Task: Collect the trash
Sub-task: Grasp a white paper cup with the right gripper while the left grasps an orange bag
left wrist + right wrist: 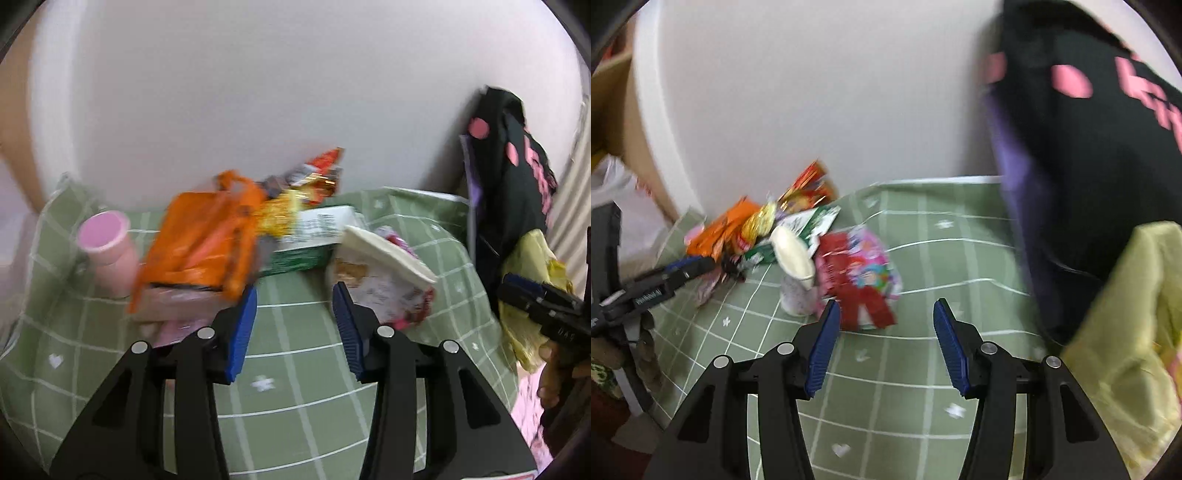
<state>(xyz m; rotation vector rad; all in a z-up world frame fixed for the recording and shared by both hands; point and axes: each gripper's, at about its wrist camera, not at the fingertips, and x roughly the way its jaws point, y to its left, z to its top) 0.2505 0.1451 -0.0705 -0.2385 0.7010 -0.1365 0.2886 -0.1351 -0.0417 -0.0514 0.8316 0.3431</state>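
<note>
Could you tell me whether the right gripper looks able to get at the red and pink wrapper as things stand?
Probably yes: the right gripper is open, and only bare green cloth lies between its fingers and the red and pink wrapper.

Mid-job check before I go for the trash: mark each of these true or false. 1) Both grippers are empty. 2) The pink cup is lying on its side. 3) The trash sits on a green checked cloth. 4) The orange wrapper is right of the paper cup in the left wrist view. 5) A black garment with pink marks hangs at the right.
1) True: the left gripper and right gripper stand open with nothing between the jaws.
2) False: the pink cup stands upright.
3) True: the green checked cloth lies under the pile.
4) False: the orange wrapper is left of the paper cup.
5) True: the black garment hangs there.
</note>
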